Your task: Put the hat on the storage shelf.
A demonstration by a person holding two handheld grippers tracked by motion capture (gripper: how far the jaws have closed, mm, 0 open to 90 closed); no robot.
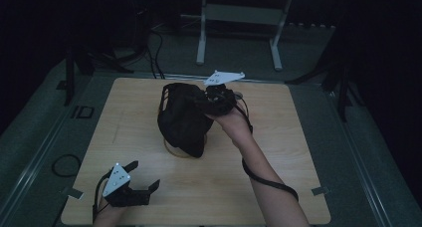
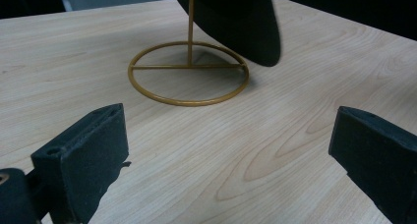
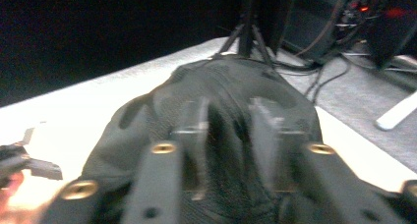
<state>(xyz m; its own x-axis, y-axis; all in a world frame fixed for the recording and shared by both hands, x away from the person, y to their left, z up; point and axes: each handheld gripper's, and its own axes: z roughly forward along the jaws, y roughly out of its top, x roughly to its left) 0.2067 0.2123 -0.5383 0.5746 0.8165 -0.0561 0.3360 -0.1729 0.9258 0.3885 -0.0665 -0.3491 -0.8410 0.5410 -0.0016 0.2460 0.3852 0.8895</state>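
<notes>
Centrally in the high view, the right gripper [image 1: 201,103] clamps a black fabric cap [image 1: 180,118] over a thin gold wire stand [image 2: 189,71]. Lower left, the left gripper [image 1: 145,176] rests with jaws apart.

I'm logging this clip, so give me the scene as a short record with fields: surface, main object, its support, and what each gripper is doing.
surface: light wooden table
main object: black cap with mesh openings, near table centre
support: thin gold wire stand with a ring base and upright rod, under the cap
right gripper: at the cap's far right side, jaws closed on its fabric
left gripper: near the table's front left corner, jaws wide apart, holding nothing, facing the stand
floor: cables and a white frame beyond the table
</notes>
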